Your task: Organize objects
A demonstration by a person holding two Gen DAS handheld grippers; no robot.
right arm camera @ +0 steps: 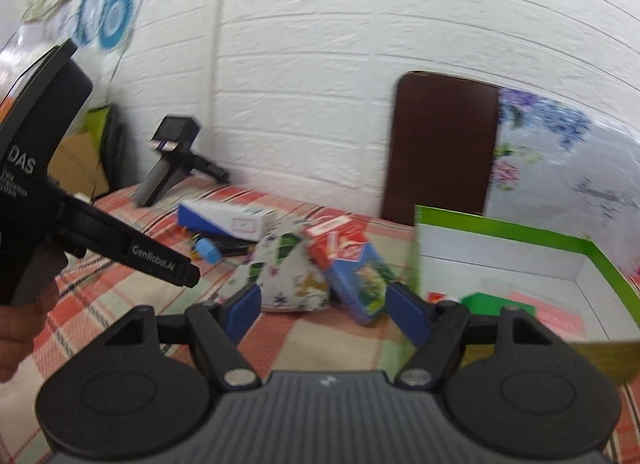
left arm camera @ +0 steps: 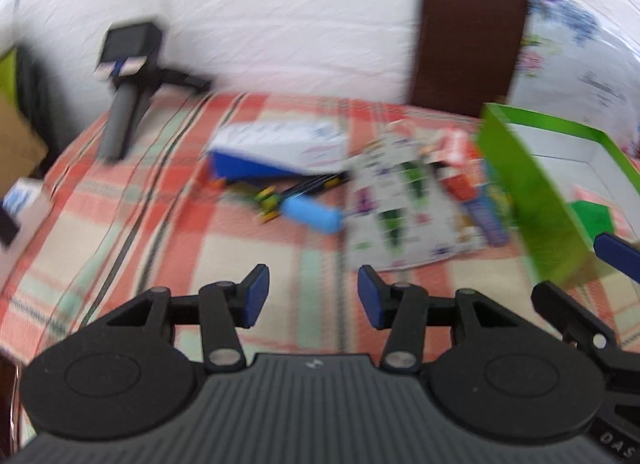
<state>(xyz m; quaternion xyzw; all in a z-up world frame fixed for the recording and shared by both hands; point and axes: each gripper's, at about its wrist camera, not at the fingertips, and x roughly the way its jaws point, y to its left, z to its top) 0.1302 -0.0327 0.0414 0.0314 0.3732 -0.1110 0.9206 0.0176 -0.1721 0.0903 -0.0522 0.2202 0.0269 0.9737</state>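
Two blue-padded fingers of the left gripper tilt down over the plaid cloth, parted with nothing between them, short of the blue-handled tool, white-and-blue box and printed packet. From the right wrist, the right gripper hangs lower-angled with jaws apart and empty, the blue card box lying beyond them beside the green tray, and a hand shows at the left edge.

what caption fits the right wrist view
Open right gripper hovers over plaid cloth, facing a blue card box beside the green box.
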